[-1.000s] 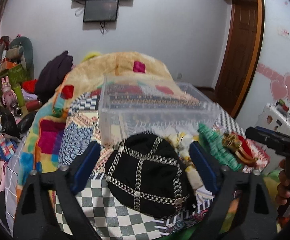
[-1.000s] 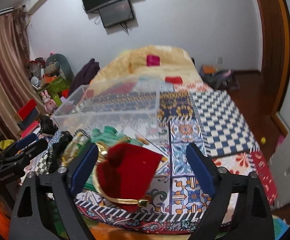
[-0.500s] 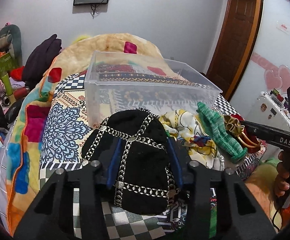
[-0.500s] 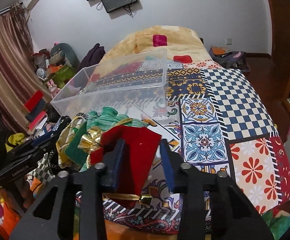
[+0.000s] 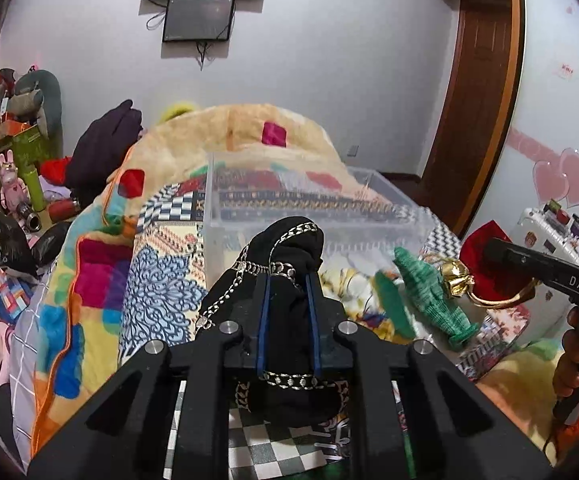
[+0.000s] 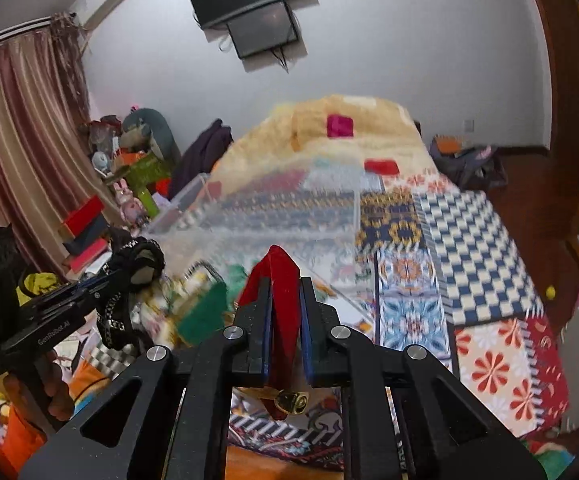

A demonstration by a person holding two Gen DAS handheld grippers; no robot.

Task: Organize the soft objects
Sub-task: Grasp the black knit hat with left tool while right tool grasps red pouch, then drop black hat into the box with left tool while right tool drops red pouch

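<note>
Both grippers are pinching soft items above the patterned bed (image 6: 481, 240).

The left gripper (image 5: 288, 300) is squeezing a black chain-trimmed hat (image 5: 285, 248) between its blue fingers (image 5: 263, 320), holding it up in front of the clear plastic bin (image 5: 329, 216). The right gripper (image 6: 285, 320) is clamping a red velvet pouch (image 6: 279, 280) with a gold cord, its fingers (image 6: 267, 328) pressing the cloth on both sides. A green knitted piece (image 5: 429, 292) and a yellow patterned cloth (image 5: 353, 280) are lying on the bed just before the bin.
</note>
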